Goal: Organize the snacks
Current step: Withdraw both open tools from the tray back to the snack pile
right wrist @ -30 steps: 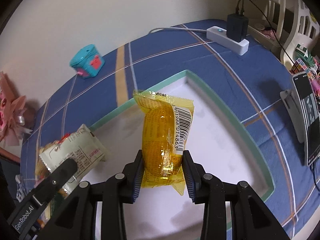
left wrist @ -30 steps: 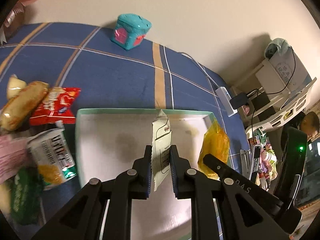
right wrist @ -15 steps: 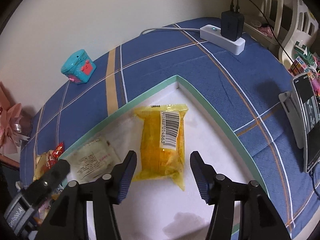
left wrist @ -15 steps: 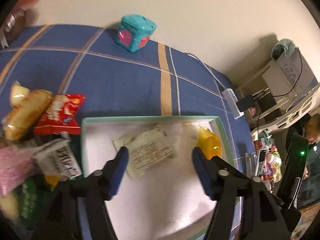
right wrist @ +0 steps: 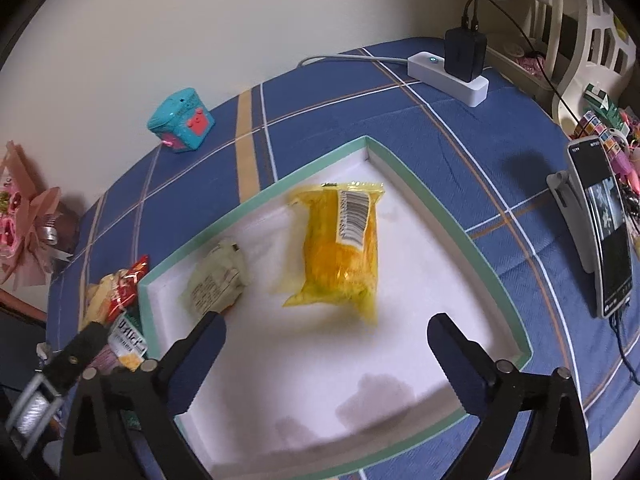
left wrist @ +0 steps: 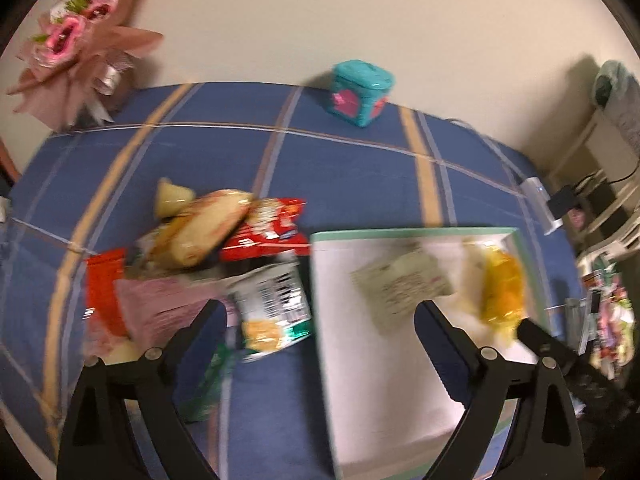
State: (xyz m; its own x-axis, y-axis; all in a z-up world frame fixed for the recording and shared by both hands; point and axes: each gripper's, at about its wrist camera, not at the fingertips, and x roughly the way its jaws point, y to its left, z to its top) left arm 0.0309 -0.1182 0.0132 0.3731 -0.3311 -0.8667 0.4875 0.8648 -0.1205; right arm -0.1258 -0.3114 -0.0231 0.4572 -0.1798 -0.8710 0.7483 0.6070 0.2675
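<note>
Both snacks sit loose inside the shallow white tray with a mint-green rim (right wrist: 436,208): the translucent yellow plastic snack packet with a barcode label (right wrist: 340,256) near the tray's far corner, the pale cream printed sachet (right wrist: 218,280) just beside it toward the rim on the left

Left hand-held gripper (left wrist: 320,320): released, jaws opening, nothing pressed between the pads; it hangs over the tray edge and the heap. Right hand-held gripper (right wrist: 326,334): released, jaws opening wide, clear of the yellow packet, which lies ahead of the fingertips

Unsorted heap on the blue plaid cloth of the desk (left wrist: 360,168), left of the tray: red crinkled foil snack bag (left wrist: 276,228), tan bread-like roll in clear wrap (left wrist: 204,232), white-and-green printed pouch (left wrist: 276,304), pink flat packet (left wrist: 160,304), others underneath that I cannot identify

Risks, judged:
- Heap is overlapped; closing on one item may drag or pinch a neighbour, likely two packets lifted at once
- Left view is smeared, so aim over the heap is uncertain; a pad could land on the tray rim and tip or shove the tray
- Slick film wrappers may slip from narrow pads
- Placing the next item on top of the sachet would stack, not sort
- Grippers work close together over the tray; collision possible
</note>
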